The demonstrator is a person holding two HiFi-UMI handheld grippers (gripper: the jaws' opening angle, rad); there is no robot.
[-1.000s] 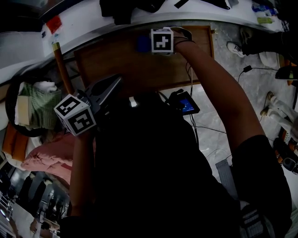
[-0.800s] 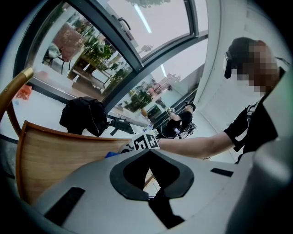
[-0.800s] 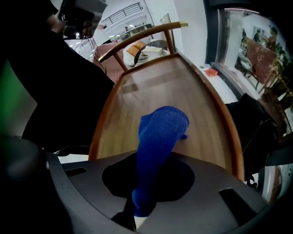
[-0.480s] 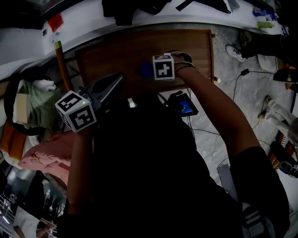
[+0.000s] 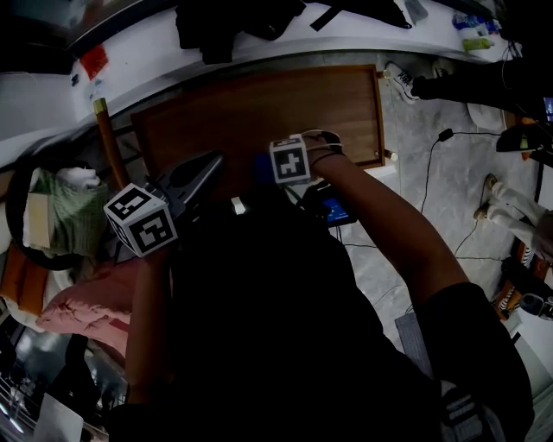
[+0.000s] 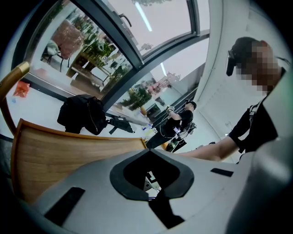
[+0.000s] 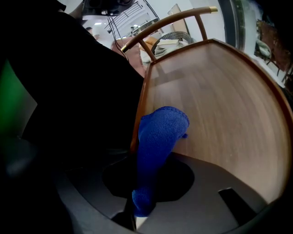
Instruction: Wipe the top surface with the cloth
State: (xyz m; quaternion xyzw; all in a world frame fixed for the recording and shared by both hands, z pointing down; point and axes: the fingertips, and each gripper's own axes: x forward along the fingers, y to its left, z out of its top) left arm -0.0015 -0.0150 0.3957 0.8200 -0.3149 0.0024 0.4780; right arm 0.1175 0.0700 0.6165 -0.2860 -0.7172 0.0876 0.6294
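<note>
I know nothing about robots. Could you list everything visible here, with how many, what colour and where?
brown rectangular wooden table top: one, brown, centre
blue knitted cloth: one, blue, on the table's near edge
wooden chair with gold-tipped back: one, brown, left of the table
black bag: one, black, on the white ledge beyond the table
green fabric bundle: one, green, far left
pink fabric bundle: one, pink, lower left
small blue-screened device: one, black and blue, under the right arm
black cable: one, black, on the floor to the right
left gripper: one, grey, jaws together, empty, at the table's left corner
right gripper: one, dark grey, jaws clamped on the cloth
</note>
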